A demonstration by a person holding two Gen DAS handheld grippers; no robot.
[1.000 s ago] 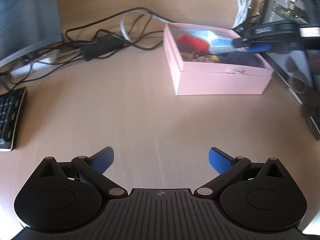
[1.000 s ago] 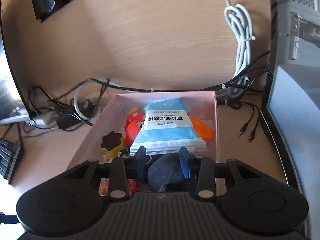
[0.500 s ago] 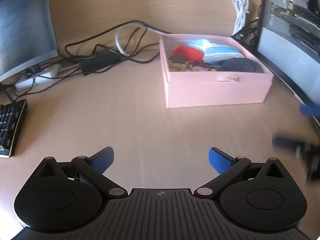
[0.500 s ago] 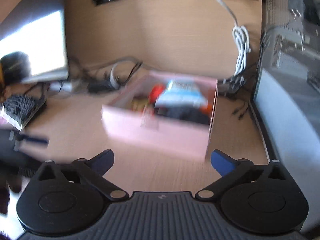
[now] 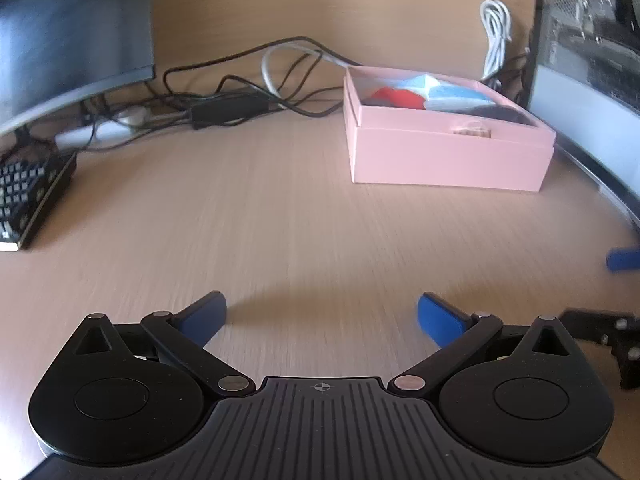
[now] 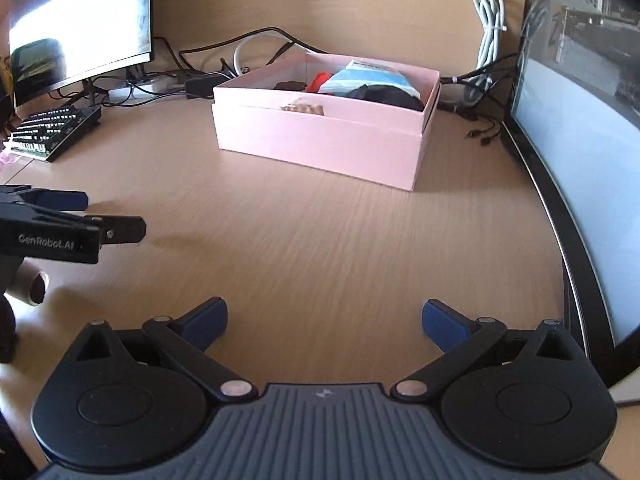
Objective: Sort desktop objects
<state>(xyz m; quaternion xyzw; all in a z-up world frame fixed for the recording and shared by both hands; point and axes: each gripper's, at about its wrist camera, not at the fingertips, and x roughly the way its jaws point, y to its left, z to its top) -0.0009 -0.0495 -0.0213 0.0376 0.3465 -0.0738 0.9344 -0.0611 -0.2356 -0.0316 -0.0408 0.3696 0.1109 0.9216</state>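
Note:
A pink box point(image 5: 448, 156) point(image 6: 320, 140) stands on the wooden desk, far from both grippers. Inside lie a blue-white packet point(image 6: 368, 76) point(image 5: 456, 96), a red toy point(image 5: 396, 98) point(image 6: 322, 80), a dark bundle point(image 6: 384, 94) and a brown flower-shaped piece point(image 6: 290, 85). My left gripper point(image 5: 322, 316) hovers low over bare desk, open with nothing between its blue pads. My right gripper point(image 6: 324, 318) is also open and empty, over the desk in front of the box. The left gripper's side point(image 6: 72, 232) shows at the left of the right wrist view.
A dark monitor point(image 5: 72, 28) and a keyboard point(image 5: 28, 196) point(image 6: 52, 128) sit at the left. Tangled cables and a power brick point(image 5: 228, 106) run along the back wall. A curved monitor point(image 6: 572, 168) lines the right edge. A white cable bundle point(image 6: 490, 20) hangs behind it.
My right gripper opened over the box, letting go of the dark bundle, then pulled back and down to the desk's front. My left gripper sank slightly toward the desk.

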